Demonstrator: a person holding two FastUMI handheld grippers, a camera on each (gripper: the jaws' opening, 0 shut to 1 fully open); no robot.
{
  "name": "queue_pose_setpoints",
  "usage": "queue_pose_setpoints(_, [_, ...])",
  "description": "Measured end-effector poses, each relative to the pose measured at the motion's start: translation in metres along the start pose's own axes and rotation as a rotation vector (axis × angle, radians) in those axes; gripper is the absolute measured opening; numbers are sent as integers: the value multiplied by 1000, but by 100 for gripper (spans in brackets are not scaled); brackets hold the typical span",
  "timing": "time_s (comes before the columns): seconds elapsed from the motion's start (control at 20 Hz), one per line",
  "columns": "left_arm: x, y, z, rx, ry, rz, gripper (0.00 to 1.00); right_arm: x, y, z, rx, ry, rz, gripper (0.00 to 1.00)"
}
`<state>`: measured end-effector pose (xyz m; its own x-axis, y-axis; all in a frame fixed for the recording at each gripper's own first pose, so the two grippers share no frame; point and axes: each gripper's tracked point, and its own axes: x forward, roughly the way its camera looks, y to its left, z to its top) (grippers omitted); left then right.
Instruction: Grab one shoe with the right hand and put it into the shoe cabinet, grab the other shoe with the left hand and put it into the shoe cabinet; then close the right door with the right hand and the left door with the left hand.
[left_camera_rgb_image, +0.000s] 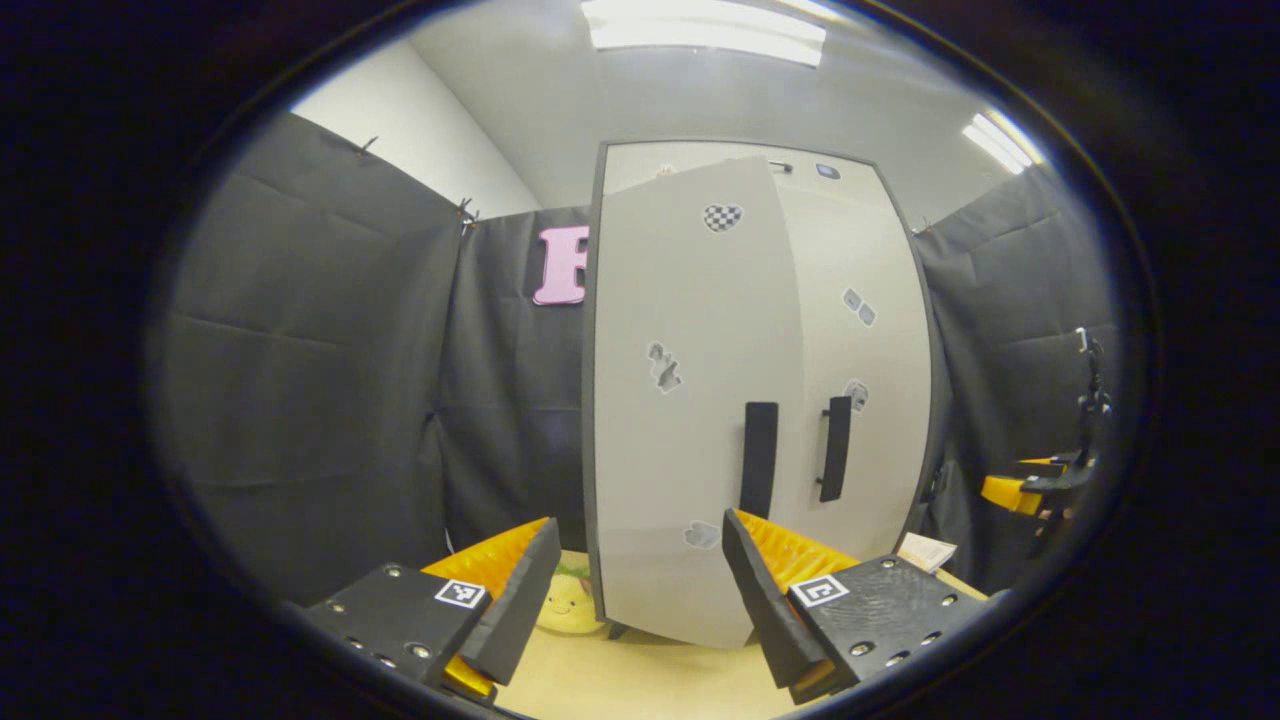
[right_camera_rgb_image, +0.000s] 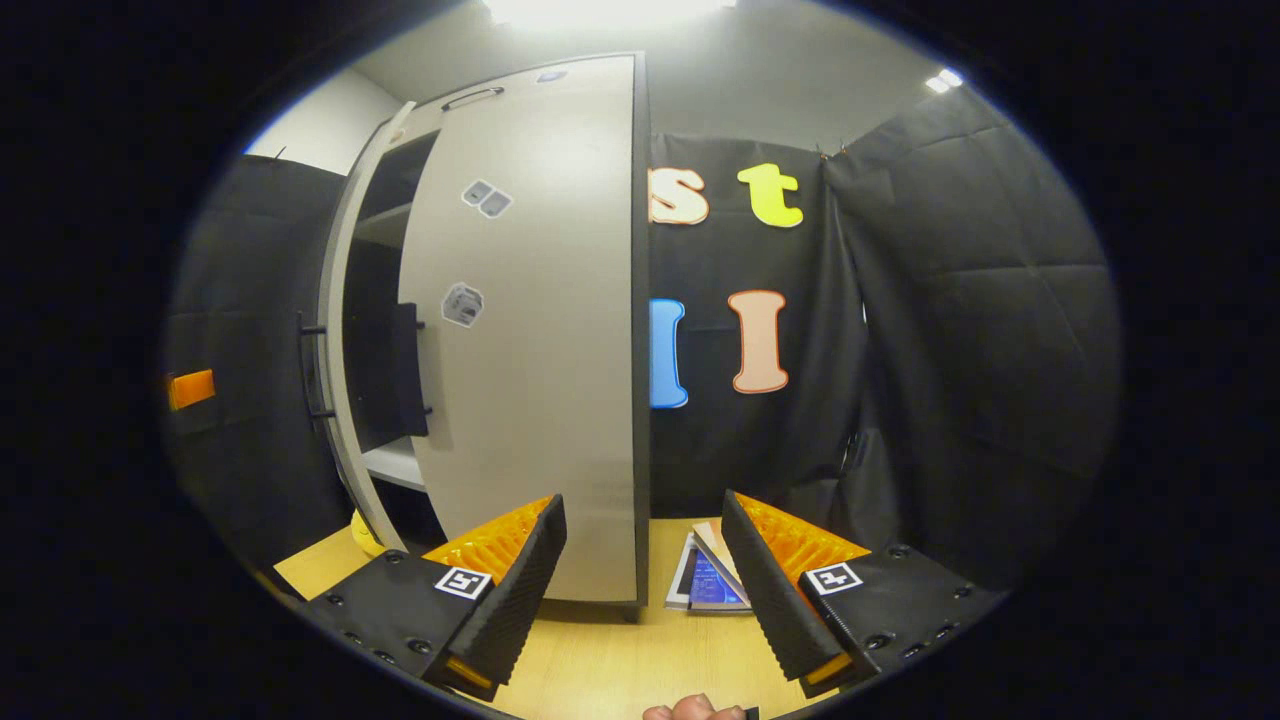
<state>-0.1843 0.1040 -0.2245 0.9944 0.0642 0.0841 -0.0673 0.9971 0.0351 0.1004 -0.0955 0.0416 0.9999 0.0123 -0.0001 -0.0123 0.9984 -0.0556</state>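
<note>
Before the shoe cabinet (left_camera_rgb_image: 700, 400), left gripper (left_camera_rgb_image: 640, 590) and right gripper (right_camera_rgb_image: 645, 580) point forward, fingers apart, holding nothing.

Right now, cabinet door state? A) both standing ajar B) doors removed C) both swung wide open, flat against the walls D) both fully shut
A: in the right gripper view the right door stands off the cabinet with dark shelves showing in the gap, and in the left gripper view the left door angles out in front of the right one.
</note>
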Motion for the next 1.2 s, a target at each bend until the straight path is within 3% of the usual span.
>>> queue_pose_setpoints(0.2, [-12, 16, -4, -40, -19, -49, 94, -23, 21, 16, -43, -71, -27, 99])
queue_pose_setpoints(0.25, [-14, 22, -8, -34, -23, -50, 94, -27, 26, 17, -44, -92, -27, 94])
queue_pose_setpoints(0.4, [-22, 32, -16, -4, -15, -53, 93, -41, 39, 9, -50, -107, -50, 99])
queue_pose_setpoints(0.55, [-26, 38, -22, 5, -9, -66, 94, -51, 53, -1, -56, -85, -44, 95])
queue_pose_setpoints(0.6, [-26, 36, -24, -10, -15, -75, 94, -52, 54, -1, -64, -83, -48, 99])
queue_pose_setpoints(1.2, [-44, 14, -36, -28, -11, -136, 93, -60, 61, -19, -10, 23, -40, 99])
